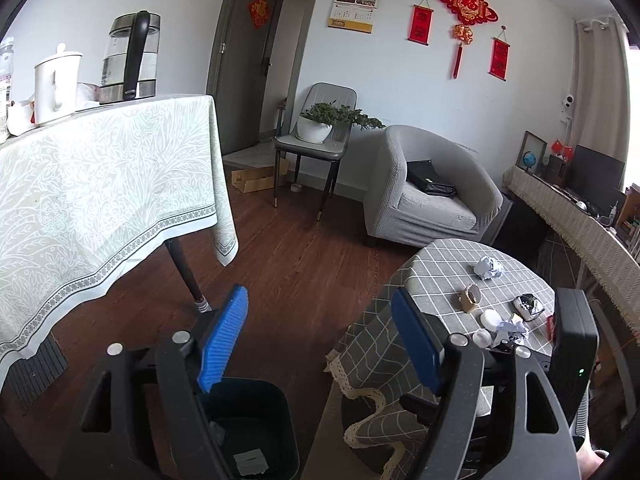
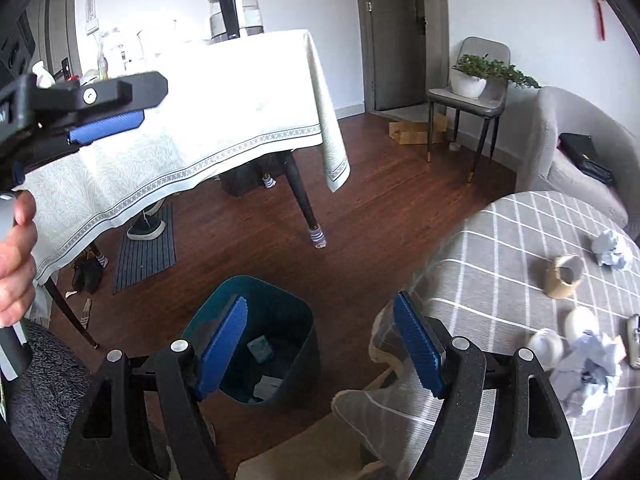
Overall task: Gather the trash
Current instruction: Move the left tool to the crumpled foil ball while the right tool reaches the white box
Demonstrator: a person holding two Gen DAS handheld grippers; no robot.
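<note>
A dark teal bin [image 2: 280,320] stands on the wood floor beside the round table; it also shows in the left wrist view [image 1: 256,420], with scraps inside. On the grey checked round table [image 2: 500,240] lie crumpled paper balls [image 2: 610,248] [image 2: 588,372], a cardboard tape roll [image 2: 564,276] and white lids [image 2: 580,320]. The same trash shows in the left wrist view: paper ball [image 1: 488,268], roll [image 1: 470,298]. My left gripper [image 1: 320,332] is open and empty above the bin. My right gripper [image 2: 320,340] is open and empty, between bin and table. The left gripper [image 2: 108,120] also shows at upper left in the right wrist view.
A tall table with a pale green cloth [image 1: 100,184] holds a kettle [image 1: 130,58] and jug. A grey armchair [image 1: 432,192], a chair with a plant [image 1: 316,136], a cardboard box [image 1: 256,178] and a sideboard [image 1: 580,224] stand around. Shoes and a mat [image 2: 146,248] lie under the tall table.
</note>
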